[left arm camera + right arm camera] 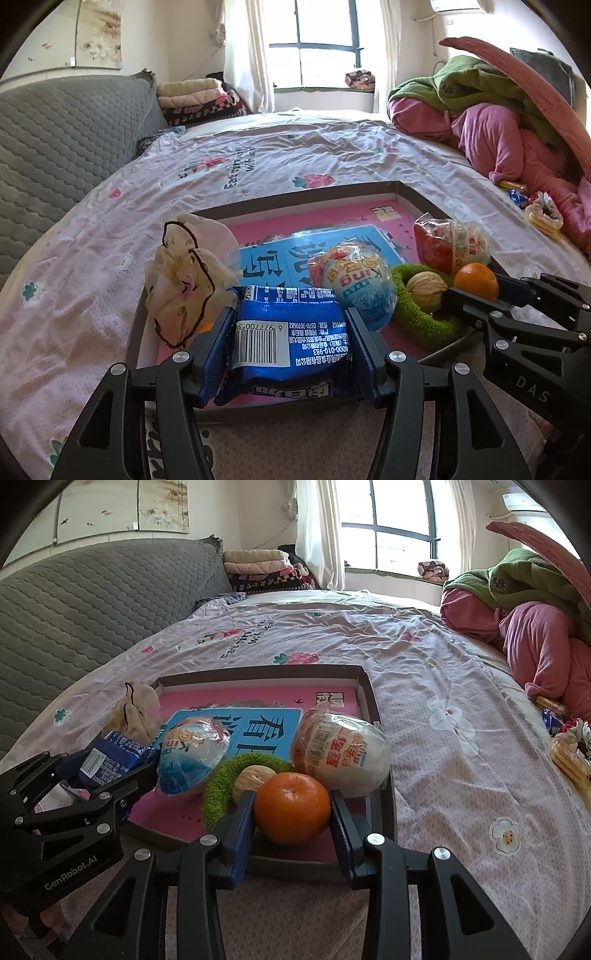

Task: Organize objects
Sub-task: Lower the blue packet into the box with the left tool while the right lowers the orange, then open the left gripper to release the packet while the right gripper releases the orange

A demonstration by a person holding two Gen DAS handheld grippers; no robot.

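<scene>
A shallow cardboard tray [413, 194] [369, 690] with a pink floor lies on the bed. My left gripper [290, 332] [107, 771] is shut on a blue snack packet [291, 336] [107, 760] over the tray's near left edge. My right gripper [291, 808] [476, 291] is shut on an orange [291, 806] [476, 280] over the tray's near right part. In the tray lie a blue toy egg [356, 280] [192, 753], a red-and-white toy egg [450, 240] [340, 749], a green fuzzy ring [421, 314] [221, 790], a walnut [426, 290] [253, 777] and a cream pouch [184, 280] [135, 709].
Loose snacks [535, 210] [569, 749] lie on the bedsheet at the right, beside a heap of pink and green clothes [491, 125] [535, 627]. A grey quilted headboard [66, 140] [92, 602] stands on the left. Folded blankets [199, 99] are at the back.
</scene>
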